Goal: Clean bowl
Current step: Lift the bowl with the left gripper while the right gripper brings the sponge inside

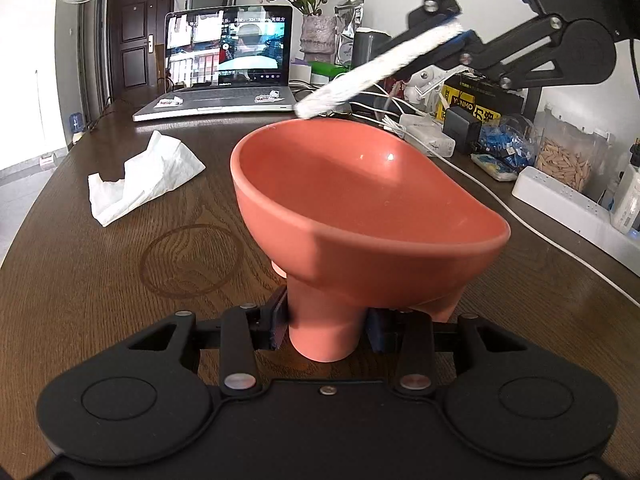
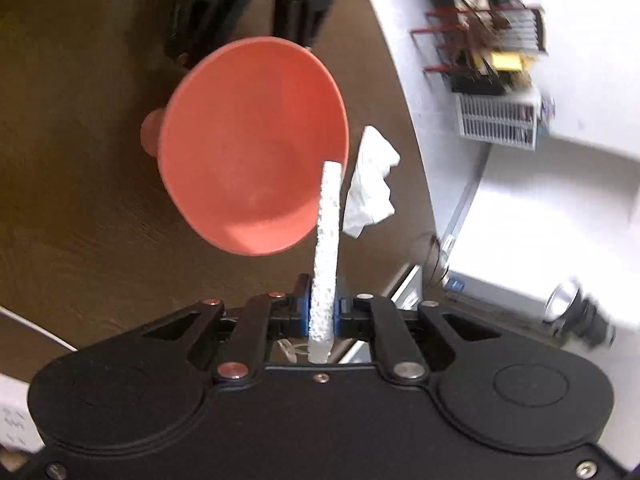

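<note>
A salmon-red bowl [image 1: 360, 200] with stubby cylindrical legs is held tilted above the dark wooden table [image 1: 100, 300]. My left gripper [image 1: 326, 324] is shut on one of those legs, a blue pad pressing on each side. The bowl's inside looks bare. My right gripper [image 1: 444, 34] comes in from the upper right, shut on a white sponge strip [image 1: 372, 76] whose free end hovers just over the bowl's far rim. In the right wrist view the sponge [image 2: 329, 220] sticks out of the right gripper [image 2: 323, 312] over the bowl's [image 2: 248, 140] edge, with the left gripper [image 2: 248, 20] behind the bowl.
A crumpled white tissue [image 1: 148, 176] lies on the table left of the bowl. An open laptop [image 1: 224, 80] stands at the back. Chargers, white cables [image 1: 424, 136], a power strip [image 1: 576, 208], a jar [image 1: 568, 160] and a vase of flowers [image 1: 316, 32] crowd the right and back edge.
</note>
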